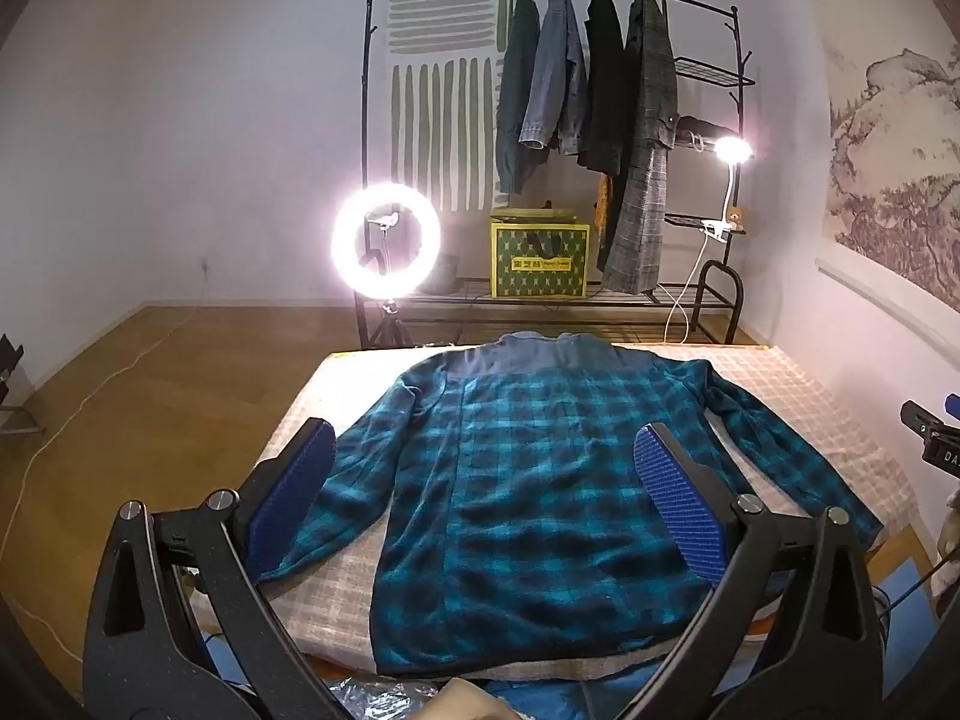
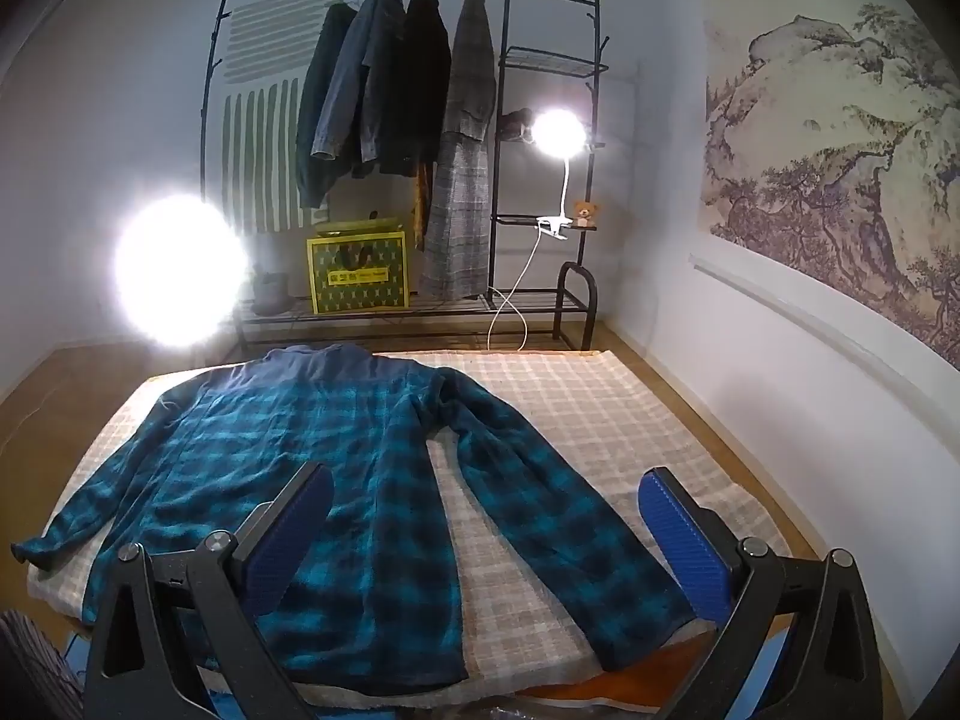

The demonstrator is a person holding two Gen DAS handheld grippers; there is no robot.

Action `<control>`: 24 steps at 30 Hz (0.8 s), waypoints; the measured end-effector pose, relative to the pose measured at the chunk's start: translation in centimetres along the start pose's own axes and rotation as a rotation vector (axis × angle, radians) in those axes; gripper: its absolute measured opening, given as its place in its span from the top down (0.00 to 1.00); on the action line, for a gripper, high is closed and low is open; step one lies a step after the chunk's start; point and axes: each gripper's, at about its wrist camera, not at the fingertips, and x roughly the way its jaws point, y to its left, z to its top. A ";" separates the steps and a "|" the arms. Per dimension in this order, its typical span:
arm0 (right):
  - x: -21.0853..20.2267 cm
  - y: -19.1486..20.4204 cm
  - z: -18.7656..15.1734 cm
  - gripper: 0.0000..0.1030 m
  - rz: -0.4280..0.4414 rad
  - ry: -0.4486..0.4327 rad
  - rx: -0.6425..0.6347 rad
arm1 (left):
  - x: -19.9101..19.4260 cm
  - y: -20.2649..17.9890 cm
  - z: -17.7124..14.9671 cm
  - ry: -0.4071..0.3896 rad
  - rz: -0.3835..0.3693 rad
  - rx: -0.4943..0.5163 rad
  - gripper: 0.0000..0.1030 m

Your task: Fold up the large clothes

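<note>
A teal and dark blue plaid shirt (image 1: 528,498) lies flat on a checked beige mat (image 1: 798,402), collar far, hem near, both sleeves spread out to the sides. It also shows in the right wrist view (image 2: 336,468), with its right sleeve (image 2: 564,516) running toward the near right. My left gripper (image 1: 486,450) is open and empty, held above the shirt's lower body. My right gripper (image 2: 486,498) is open and empty, held above the gap between the body and the right sleeve. The right gripper's edge (image 1: 930,438) shows at the right of the left wrist view.
A black clothes rack (image 1: 600,120) with several hanging coats stands beyond the mat, with a yellow-green box (image 1: 538,261) on its lower shelf. A ring light (image 1: 386,240) and a clip lamp (image 1: 732,150) glare brightly. Wooden floor lies left; a wall (image 2: 750,330) runs along the right.
</note>
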 end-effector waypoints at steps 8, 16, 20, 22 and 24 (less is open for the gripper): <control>-0.1 0.1 -0.1 0.00 -0.005 -0.009 0.002 | 0.2 0.3 0.0 0.003 -0.003 -0.002 0.01; -0.6 0.1 0.2 0.00 -0.005 -0.032 0.002 | 0.2 0.3 0.0 0.004 -0.006 -0.005 0.01; -0.7 0.1 0.5 0.00 -0.004 -0.041 0.005 | 0.0 0.4 -0.1 0.004 -0.004 -0.005 0.01; -0.7 0.1 0.4 0.00 -0.003 -0.041 0.007 | 0.1 0.4 0.0 0.004 -0.006 -0.007 0.01; -0.7 0.1 0.4 0.00 -0.003 -0.042 0.007 | 0.2 0.4 -0.1 0.005 -0.005 -0.006 0.01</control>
